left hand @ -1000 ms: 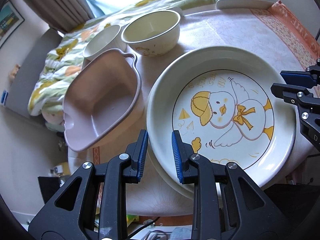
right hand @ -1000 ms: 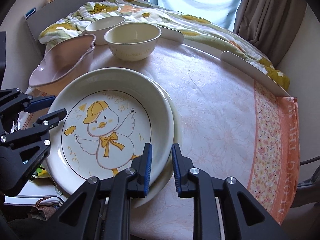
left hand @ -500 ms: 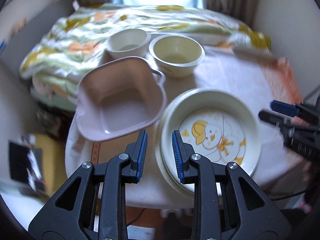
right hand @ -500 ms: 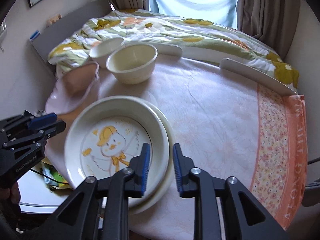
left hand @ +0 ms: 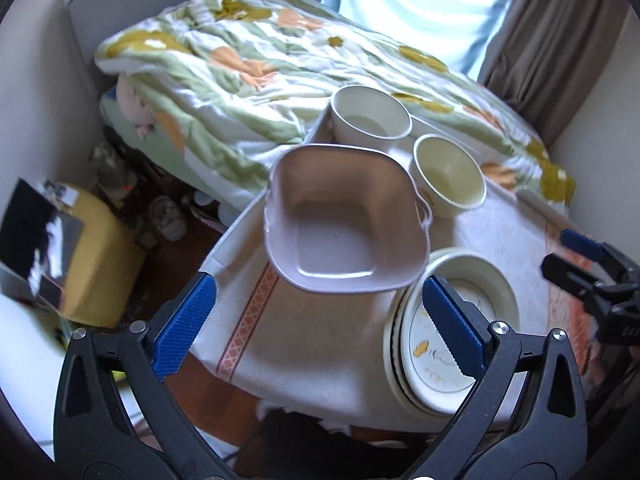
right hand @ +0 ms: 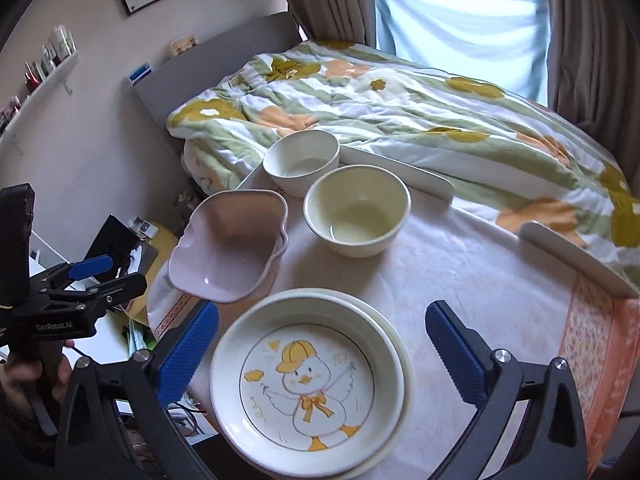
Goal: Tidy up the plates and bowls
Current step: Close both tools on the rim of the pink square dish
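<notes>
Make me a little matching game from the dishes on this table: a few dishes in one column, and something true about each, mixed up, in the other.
Things:
1. duck plate
2. pink bowl
3. cream bowl
4. white bowl

Descriptions:
A. farthest back, next to the bed quilt
B. squarish with a wavy rim
C. stacked on top of another plate
D. round, just in front of the white bowl

Pairs: 1-C, 2-B, 3-D, 4-A
</notes>
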The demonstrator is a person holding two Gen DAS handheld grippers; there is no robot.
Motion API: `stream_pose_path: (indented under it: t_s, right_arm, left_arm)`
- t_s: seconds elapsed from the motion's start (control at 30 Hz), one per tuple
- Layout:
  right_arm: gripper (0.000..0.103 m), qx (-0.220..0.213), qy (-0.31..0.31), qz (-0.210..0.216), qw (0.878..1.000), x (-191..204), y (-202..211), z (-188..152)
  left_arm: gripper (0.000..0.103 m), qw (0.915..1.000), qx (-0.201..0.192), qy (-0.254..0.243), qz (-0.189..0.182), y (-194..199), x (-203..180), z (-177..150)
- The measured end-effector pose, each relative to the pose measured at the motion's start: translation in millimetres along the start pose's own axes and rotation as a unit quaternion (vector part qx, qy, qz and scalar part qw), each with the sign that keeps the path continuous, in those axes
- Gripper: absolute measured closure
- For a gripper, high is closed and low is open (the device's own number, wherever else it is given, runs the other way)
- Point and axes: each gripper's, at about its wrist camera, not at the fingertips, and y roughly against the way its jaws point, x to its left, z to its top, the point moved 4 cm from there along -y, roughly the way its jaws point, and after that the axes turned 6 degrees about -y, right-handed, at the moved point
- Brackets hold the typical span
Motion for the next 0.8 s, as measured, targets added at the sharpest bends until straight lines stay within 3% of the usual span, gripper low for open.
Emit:
stream_pose_path:
  t_s: [0.13,0.2,0.27,0.4,0.6,0.73,0.8]
  right_arm:
    - [0.000,0.032,-0.006,0.018,0.999,17.3,-35.0,7.8]
    - [0.000,0.050,-0.031,0.029,0.998,19.2,-52.9,8.1]
    - [0.005,0.061,-0.044,0.036,0.997,22.4,-68.5,9.9]
    - [0.031,0.085,-0.060,0.020,0.994,28.7,-99.0,12.6]
    - [0.053,0.108,-0.087,0.003,0.990,29.9,-132.4,10.9]
    - [0.078,0.119,-0.105,0.007,0.987,27.7,-145.0,7.9]
    - [0.088,0.123,-0.107,0.004,0.987,28.8,-149.0,7.1]
  left_arm:
    - [0.001,0.9995,0.007,0.023,-0.022,-19.5,20.8,8.3]
    - [0.007,0.9984,0.022,0.028,-0.044,-32.9,28.0,11.8]
    - [0.022,0.9969,0.044,0.021,-0.061,-52.8,33.0,15.1]
    - [0.040,0.9912,0.084,0.015,-0.101,-86.3,39.9,18.6]
    - [0.063,0.9853,0.111,-0.019,-0.128,-123.1,39.8,27.9]
    - [0.085,0.9819,0.120,-0.030,-0.143,-134.0,41.6,31.0]
    - [0.086,0.9824,0.118,-0.034,-0.141,-133.8,43.4,32.2]
